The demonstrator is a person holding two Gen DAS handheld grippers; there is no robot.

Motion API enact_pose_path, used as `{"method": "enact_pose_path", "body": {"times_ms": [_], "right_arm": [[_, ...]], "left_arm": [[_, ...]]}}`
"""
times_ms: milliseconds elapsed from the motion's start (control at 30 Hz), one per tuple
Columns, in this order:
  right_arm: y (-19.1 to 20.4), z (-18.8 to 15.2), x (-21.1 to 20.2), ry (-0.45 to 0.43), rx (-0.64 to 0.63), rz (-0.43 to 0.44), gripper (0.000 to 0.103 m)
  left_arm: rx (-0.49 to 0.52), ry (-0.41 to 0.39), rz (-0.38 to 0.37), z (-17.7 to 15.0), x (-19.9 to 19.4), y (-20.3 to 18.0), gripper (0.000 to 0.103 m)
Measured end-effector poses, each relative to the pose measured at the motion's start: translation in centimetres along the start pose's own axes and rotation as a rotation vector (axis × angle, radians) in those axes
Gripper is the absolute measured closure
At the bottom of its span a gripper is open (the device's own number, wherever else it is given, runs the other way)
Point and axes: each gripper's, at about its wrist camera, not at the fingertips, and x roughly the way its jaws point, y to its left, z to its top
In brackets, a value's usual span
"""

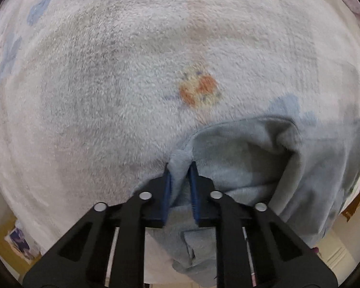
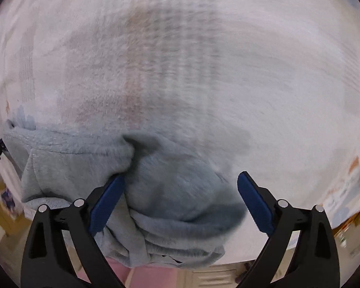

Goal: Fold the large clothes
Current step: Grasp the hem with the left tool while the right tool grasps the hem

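A light blue fleece garment [image 1: 240, 158] lies bunched at the near edge of a fuzzy white blanket [image 1: 108, 84] and partly hangs over that edge. My left gripper [image 1: 180, 165] points steeply down, with its blue pads shut on a fold of the garment's edge. In the right wrist view the same garment [image 2: 156, 228] is a rumpled heap on the blanket [image 2: 228, 72]. My right gripper [image 2: 182, 175] stands wide open over it. The heap sits between the fingers, with the right pad [image 2: 254, 199] apart from the cloth.
The blanket carries an orange and yellow motif [image 1: 199, 88] and pale blue shapes [image 1: 9, 55]. Beyond its near edge are a pink rug [image 2: 151, 276], pale floor [image 1: 333, 249] and a cardboard box [image 1: 4, 235] at lower left.
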Motion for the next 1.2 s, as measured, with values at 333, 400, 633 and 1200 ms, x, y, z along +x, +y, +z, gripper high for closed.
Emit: {"method": "enact_pose_path", "body": {"times_ms": [333, 400, 633, 1200], "right_arm": [[-0.5, 0.6, 2.5, 0.020, -0.016, 0.020, 0.031], [-1.8, -0.3, 1.6, -0.020, 0.004, 0.020, 0.061], [-3.4, -2.5, -0.9, -0.118, 0.103, 0.122, 0.092], [-1.0, -11.2, -6.6, -0.332, 0.148, 0.036, 0.094]], "left_arm": [[-0.035, -0.079, -0.023, -2.4, -3.4, 0.9, 0.096], [-0.043, -0.089, -0.027, -3.6, -3.8, 1.1, 0.096], [-0.085, -0.129, -0.027, -6.0, -5.6, 3.0, 0.098], [-0.041, -0.258, 0.015, -12.5, -10.2, -2.2, 0.099]]}}
